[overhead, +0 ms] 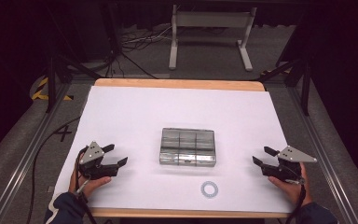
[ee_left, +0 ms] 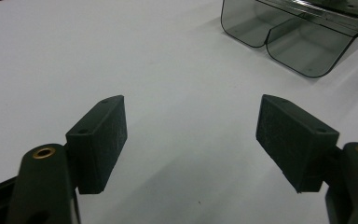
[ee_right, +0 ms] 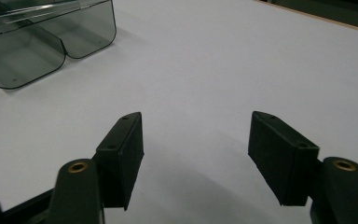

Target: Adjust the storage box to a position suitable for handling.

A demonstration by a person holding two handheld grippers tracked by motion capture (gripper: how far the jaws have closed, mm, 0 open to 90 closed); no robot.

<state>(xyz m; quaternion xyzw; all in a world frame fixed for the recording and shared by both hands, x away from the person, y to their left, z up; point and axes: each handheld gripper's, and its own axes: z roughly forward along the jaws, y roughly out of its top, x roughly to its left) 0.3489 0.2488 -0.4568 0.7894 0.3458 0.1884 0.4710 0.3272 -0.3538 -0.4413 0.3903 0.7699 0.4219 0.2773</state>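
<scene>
Two hand-held grippers, left hand-held gripper (overhead: pixel 114 155) and right hand-held gripper (overhead: pixel 264 156), gape wide, empty. Smoked clear box (overhead: pixel 188 147) sits between them on white worktop (overhead: pixel 130 112), well apart from both.

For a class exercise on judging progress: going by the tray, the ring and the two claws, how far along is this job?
Nothing looks done yet. The clear divided tray sits mid-table, its compartments apparently empty, and the small white ring lies in front of it, untouched. Nothing is in hand: the left claw and right claw are open, one each side of the tray. Left, probably: picking up the ring or handling the tray.
</scene>
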